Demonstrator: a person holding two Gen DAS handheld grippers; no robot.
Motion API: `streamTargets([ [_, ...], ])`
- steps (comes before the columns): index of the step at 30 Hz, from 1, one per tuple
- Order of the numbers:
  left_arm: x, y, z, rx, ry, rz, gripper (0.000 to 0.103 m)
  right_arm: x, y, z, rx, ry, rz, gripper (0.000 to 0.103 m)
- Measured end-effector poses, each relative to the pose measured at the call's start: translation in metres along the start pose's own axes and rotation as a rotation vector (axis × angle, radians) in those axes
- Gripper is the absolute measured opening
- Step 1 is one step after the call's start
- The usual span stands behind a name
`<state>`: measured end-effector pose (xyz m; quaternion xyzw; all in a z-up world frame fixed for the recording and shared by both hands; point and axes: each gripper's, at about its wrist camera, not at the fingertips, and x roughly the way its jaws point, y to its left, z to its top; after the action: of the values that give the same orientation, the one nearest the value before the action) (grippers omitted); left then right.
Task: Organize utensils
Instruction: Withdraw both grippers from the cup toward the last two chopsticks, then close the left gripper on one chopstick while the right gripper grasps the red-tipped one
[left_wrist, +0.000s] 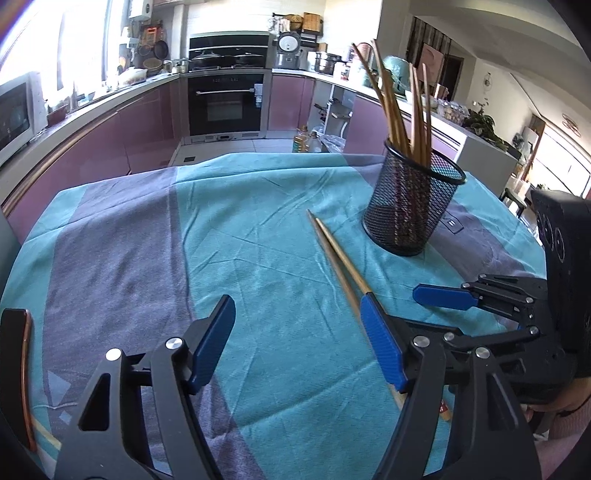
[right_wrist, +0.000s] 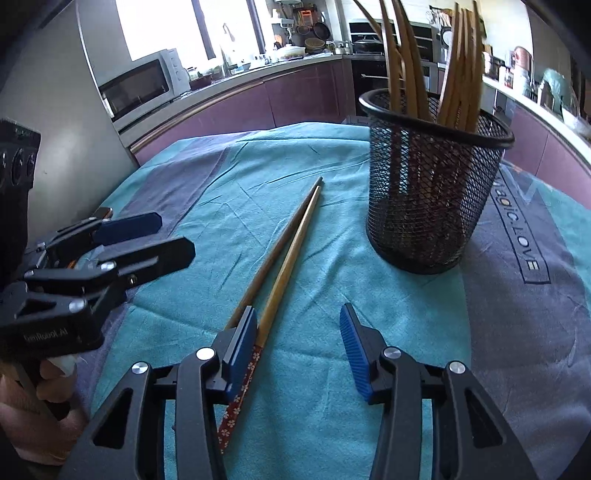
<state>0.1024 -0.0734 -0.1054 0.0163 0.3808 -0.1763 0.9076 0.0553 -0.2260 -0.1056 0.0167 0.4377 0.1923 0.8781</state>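
While both grippers are hovering low over the table (left_wrist: 122, 236), which is lying under a teal and grey-purple striped cloth, a pair of long wooden chopsticks (right_wrist: 291, 240) is lying flat on the teal stripe near the table's middle. The chopsticks are lying side by side and touching, with their thin tips pointing toward the far edge and their red flower-patterned handle ends pointing toward the near edge.

The right gripper (right_wrist: 299, 350) is standing released: its blue-padded jaws are spread apart, and nothing is being pressed between them. One finger (right_wrist: 242, 350) is resting just beside the chopsticks, partly covering one of them; whether it is touching them cannot be told. The other finger is standing well clear over bare cloth.

The left gripper (left_wrist: 297, 343) is also standing released, with its jaws spread wide over empty cloth. Seen from the left wrist, its right-hand finger (left_wrist: 380, 347) is overlapping the chopsticks, without any grip.

A black wire-mesh cylindrical holder (right_wrist: 432, 184) is standing upright toward the far right of the table, just beyond the chopstick tips and apart from them. Several more wooden chopsticks (right_wrist: 458, 70) are leaning inside it, fanning above its rim.
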Motion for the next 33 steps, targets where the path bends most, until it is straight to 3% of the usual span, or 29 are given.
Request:
streamTargets([
  [13, 0.019, -0.023, -0.002, 0.070, 0.066, -0.065, 0.054, -0.005, -0.019, 0.000, 0.072, 0.012, 0.051, 0.029],
  [24, 0.046, -0.032, -0.003, 0.076, 0.156, -0.074, 0.037, -0.002, -0.020, 0.004, 0.067, 0.012, 0.053, 0.028],
  [33, 0.047, -0.032, -0.003, 0.061, 0.159, -0.073, 0.032, 0.004, -0.014, 0.008, 0.041, 0.005, 0.022, 0.028],
])
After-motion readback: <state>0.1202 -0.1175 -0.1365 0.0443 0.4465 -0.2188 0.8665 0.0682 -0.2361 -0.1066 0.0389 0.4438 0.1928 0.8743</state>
